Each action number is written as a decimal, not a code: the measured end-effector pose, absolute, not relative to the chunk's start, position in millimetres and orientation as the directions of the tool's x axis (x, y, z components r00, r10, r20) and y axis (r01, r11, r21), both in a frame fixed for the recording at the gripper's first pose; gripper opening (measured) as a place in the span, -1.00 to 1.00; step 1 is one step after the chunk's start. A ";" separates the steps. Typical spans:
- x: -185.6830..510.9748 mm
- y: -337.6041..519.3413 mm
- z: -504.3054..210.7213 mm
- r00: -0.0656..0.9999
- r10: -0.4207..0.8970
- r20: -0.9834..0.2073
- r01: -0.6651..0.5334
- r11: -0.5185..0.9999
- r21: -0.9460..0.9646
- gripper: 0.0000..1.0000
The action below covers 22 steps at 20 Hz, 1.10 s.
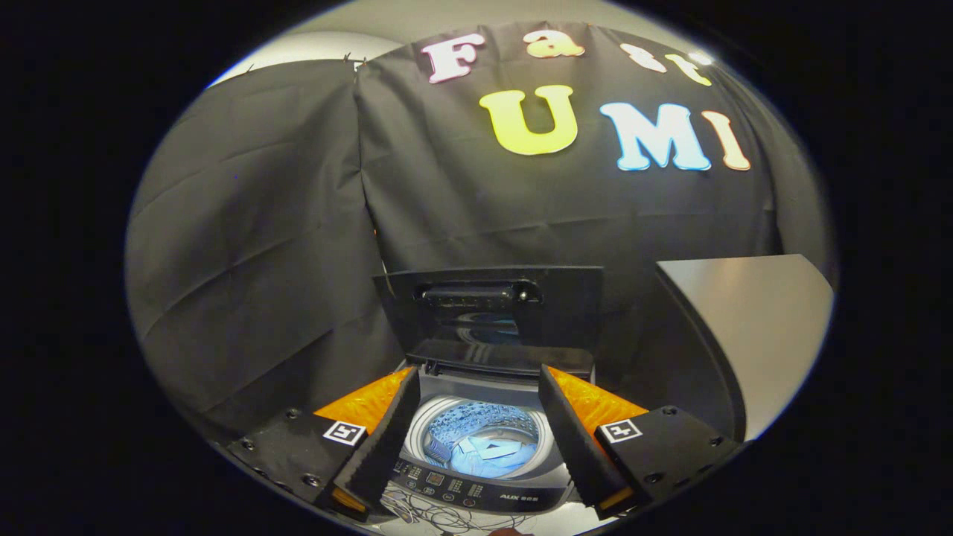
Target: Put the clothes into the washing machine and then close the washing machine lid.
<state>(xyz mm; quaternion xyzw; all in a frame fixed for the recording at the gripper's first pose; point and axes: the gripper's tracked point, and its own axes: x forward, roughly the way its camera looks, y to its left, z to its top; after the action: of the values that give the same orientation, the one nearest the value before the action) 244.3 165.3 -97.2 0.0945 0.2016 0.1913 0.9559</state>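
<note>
Though lid (488, 305) raised, tool (476, 439) spread, empty.

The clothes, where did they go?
The clothes lie inside the washing machine drum, seen between the open tool's fingers, below the raised lid.

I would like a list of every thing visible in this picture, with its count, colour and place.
washing machine: one, grey top with a dark control panel, below and between the fingers, open.
lid: one, dark, folded upright behind the drum opening.
clothes: light blue, count unclear, lying inside the drum.
cables: a few, pale, on the surface in front of the machine.
table: one, pale top, beyond the right finger.
cloth wall: black, behind the machine.
claw: one, fingers open, spread over the drum, holding nothing.
</note>
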 end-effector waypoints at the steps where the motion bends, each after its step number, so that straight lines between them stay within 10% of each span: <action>1: 233.6 157.3 -92.1 0.858 0.390 -0.333 -0.315 0.913 0.258 0.96; 22: 60.0 -38.6 -55.4 0.988 0.076 -0.131 -0.058 0.989 0.135 0.96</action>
<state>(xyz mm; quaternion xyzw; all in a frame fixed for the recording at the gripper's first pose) 60.0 -38.6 -55.4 0.0655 0.0682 0.0338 0.9949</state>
